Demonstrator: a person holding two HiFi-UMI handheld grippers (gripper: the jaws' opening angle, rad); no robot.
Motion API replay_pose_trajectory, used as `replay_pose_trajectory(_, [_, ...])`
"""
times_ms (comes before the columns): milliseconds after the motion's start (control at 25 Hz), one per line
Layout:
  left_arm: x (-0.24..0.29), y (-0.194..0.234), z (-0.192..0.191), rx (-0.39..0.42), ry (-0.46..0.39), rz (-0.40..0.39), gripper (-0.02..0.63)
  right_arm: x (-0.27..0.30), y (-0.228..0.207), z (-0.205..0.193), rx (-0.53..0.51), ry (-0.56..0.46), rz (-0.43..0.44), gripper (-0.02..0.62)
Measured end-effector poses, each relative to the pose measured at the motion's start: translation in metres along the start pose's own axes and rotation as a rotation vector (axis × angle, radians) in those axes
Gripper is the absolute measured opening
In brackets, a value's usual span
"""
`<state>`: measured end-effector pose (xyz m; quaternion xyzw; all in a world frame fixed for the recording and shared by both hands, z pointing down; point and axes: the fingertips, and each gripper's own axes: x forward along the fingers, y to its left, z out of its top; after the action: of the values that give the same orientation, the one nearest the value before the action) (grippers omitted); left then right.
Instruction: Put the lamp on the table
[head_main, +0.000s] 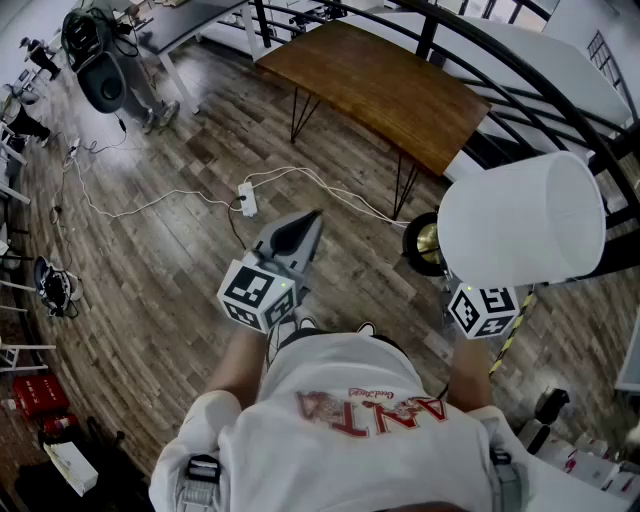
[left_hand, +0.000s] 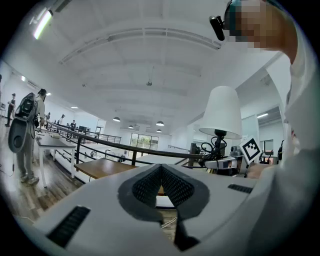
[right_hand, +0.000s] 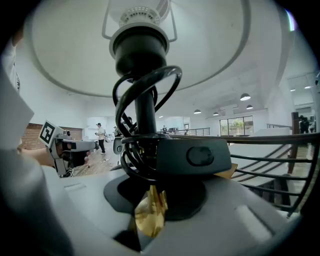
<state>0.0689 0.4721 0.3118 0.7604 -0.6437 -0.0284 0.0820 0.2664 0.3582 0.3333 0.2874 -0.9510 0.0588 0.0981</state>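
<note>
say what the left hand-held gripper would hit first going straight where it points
Most likely the wooden table ahead of the left hand-held gripper; nothing nearer shows, though depth is unclear.

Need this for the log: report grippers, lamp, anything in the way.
Left gripper shut, empty. Right gripper shut on lamp, in the air, short of table. Power strip and white cable on floor ahead.

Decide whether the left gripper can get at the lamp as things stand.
Probably yes. The left gripper is empty, jaws together, and the lamp is held beside it by the right gripper, with only open air between them.
</note>
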Motion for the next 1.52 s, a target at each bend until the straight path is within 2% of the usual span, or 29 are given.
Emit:
replay_pose_trajectory(720, [0.013, 0.002, -0.004, -0.010, 0.008, -0.012, 0.009, 0.004, -0.005, 0.002, 0.012, -0.006, -0.007, 0.083])
replay_pose_trajectory(1400, [-0.018, 0.053, -0.022, -0.031, 0.030, -0.071, 0.009, 0.030, 0.038, -0.004, 0.041, -0.016, -0.082, 0.083])
replay_pose_trajectory(1520, [-0.030, 0.067, -0.027, -0.036, 0.040, -0.058, 0.009, 0.037, 0.048, -0.009, 0.056, -0.016, -0.082, 0.083])
